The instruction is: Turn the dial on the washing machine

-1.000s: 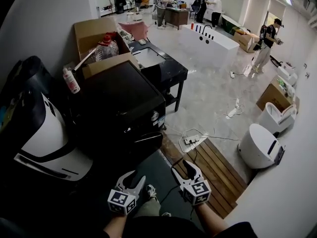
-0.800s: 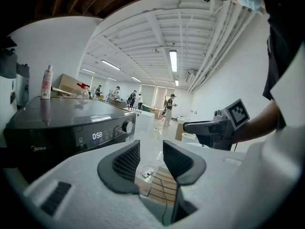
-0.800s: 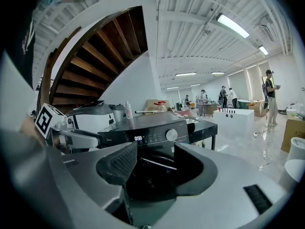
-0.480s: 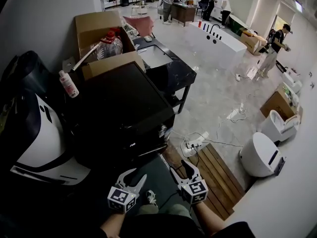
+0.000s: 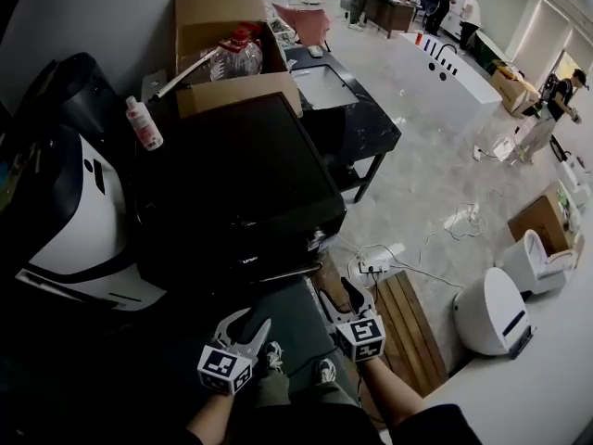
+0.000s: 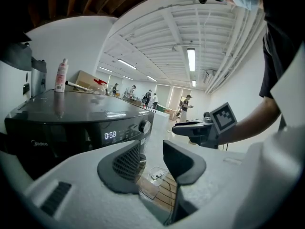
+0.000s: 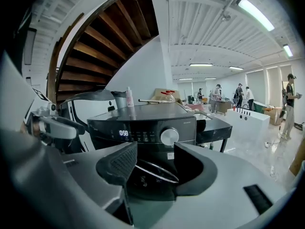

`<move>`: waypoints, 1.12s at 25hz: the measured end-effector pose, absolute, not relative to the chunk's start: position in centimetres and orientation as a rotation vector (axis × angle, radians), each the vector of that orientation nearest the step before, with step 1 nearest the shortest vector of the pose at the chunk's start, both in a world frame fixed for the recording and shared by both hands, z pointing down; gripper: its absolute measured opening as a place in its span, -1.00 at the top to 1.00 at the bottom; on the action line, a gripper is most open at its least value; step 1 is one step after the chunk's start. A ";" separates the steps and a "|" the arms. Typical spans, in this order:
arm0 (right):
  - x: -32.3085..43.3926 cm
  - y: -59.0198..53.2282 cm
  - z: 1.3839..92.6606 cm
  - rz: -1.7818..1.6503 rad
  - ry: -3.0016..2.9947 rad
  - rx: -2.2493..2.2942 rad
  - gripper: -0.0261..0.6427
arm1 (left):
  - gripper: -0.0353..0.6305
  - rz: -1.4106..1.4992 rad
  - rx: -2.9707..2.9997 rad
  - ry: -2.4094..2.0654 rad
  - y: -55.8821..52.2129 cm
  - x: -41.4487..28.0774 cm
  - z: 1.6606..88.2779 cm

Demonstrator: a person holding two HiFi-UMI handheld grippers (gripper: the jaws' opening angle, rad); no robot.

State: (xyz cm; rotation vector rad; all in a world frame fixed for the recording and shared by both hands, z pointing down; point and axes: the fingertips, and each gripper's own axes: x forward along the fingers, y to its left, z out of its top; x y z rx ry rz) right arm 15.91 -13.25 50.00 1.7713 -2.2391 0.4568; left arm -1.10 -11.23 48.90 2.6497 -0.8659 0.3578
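Both jaws stood apart and empty, left gripper (image 5: 245, 326) and right gripper (image 5: 337, 298) short of the washing machine (image 5: 243, 185); approach step, next the right gripper should reach the front-panel dial (image 7: 169, 136) and clamp it.

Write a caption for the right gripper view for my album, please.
Open, empty right tongs point at the black washing machine and its round silver dial, untouched.
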 end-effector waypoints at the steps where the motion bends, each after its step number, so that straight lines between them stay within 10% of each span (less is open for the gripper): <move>1: 16.2 -13.8 50.2 0.444 -2.245 1.755 0.26 | 0.47 0.353 2.637 -0.893 -11.1 -1.0 49.1; 28: 16.0 -25.4 55.2 -0.031 -2.140 1.556 0.00 | 0.47 0.263 2.265 -1.412 -0.8 -6.5 56.5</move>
